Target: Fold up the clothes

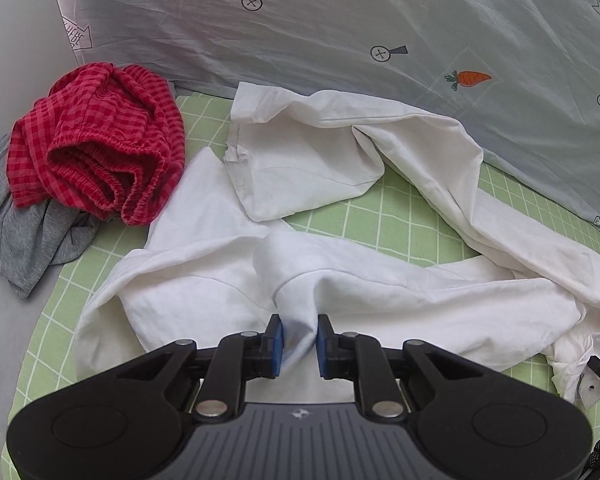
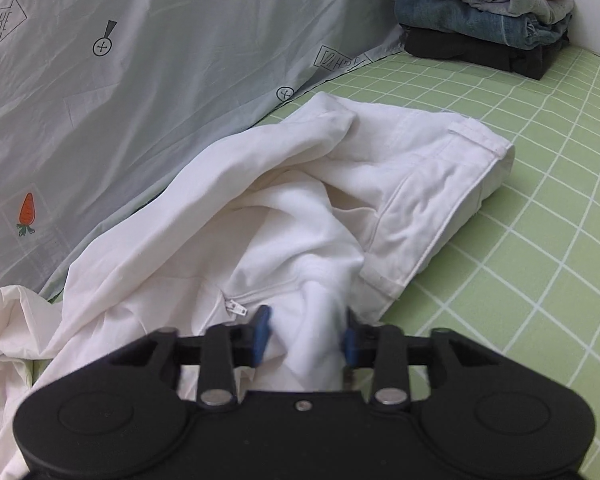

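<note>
One white garment (image 1: 204,280), apparently a pair of trousers with a waistband, a belt loop and a zipper pull (image 2: 236,307), lies crumpled across the centre of both views on a green sheet with a white grid (image 1: 380,216). The left gripper (image 1: 299,342) sits at the lower centre of the left wrist view; its two blue pads pinch a raised fold of the white cloth between them. The right gripper (image 2: 307,336) sits at the lower centre of the right wrist view; its two blue pads stand on either side of a thick bunch of the same cloth, and the cloth fills the gap between them. In the left wrist view, one red checked garment with an elastic waistband (image 1: 96,148) is heaped at the middle left, resting on one grey garment (image 1: 24,236). In the right wrist view, one stack of folded clothes (image 2: 484,20) occupies the upper right corner: four layers can be counted, namely one tan, one pale grey-blue, one blue denim and one black at the base. One pale grey-green duvet (image 1: 340,20) fills the upper part of both views. Its print shows one orange carrot per view, circled-cross marks and arrow outlines; the legible lettering reads "HERE".
</note>
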A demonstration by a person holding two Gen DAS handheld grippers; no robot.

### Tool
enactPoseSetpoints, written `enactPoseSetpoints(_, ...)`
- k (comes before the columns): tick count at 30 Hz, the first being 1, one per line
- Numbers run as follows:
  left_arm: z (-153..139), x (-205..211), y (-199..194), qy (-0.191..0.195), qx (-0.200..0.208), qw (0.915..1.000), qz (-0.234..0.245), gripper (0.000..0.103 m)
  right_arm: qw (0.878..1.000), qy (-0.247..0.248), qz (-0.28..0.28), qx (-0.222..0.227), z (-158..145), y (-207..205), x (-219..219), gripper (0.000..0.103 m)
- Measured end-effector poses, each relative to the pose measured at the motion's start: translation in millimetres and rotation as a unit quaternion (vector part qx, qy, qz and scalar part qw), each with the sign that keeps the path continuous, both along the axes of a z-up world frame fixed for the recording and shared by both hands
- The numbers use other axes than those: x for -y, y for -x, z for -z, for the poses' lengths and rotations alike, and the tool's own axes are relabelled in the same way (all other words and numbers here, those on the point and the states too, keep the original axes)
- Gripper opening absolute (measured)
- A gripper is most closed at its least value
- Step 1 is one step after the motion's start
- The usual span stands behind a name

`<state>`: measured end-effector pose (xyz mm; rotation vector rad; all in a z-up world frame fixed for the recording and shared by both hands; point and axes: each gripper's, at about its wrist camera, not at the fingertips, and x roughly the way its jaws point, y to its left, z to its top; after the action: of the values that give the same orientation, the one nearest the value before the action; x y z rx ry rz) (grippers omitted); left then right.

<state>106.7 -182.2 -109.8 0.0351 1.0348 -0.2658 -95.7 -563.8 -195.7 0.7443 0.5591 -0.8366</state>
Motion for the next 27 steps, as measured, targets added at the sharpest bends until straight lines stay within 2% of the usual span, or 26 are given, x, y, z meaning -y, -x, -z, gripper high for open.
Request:
enactPoseSetpoints(2,-7.4,1.5,3.2,-0.002,0.017,0.9998,-0.004,0.014,1.000,0.018,0.010,0.003,-8.4,7.1,6.2,0.008)
enactPoseSetpoints(6,-28.4,6.0,9.7,0.005,0.046,0.9989,0.003,0.013,0.995,0.096,0.018,-0.005,-45.7,23.0,15.3,0.005)
enactPoseSetpoints(11,-49.2,31.5,5.4,0.016,0.077,0.9962,0.036,0.013,0.980,0.194,0.019,-0.021,-90.5,30.7,30.8,0.005)
enactPoseSetpoints(15,-47.2,62.1,-27.5,0.008,0.099,0.9937,0.053,0.013,0.979,0.200,0.016,-0.019,-99.8,3.5,65.4,0.005)
enactPoseSetpoints(19,-35.8,88.0,-93.5,0.019,0.110,0.9928,0.043,0.012,0.972,0.233,-0.007,-0.015,-105.4,-44.2,90.2,0.005)
enactPoseSetpoints(22,-20.3,110.3,-148.0,0.016,0.114,0.9929,0.029,0.012,0.971,0.240,-0.020,-0.005,-102.1,-92.2,110.2,0.005)
enactPoseSetpoints(25,17.9,135.2,-197.4,-0.022,0.089,0.9956,0.020,0.012,0.977,0.208,-0.045,-0.024,-75.6,-143.3,129.6,0.006)
enactPoseSetpoints(27,41.4,141.2,-210.0,-0.032,0.061,0.9975,0.018,0.016,0.983,0.169,-0.057,-0.052,-53.4,-168.9,139.3,0.007)
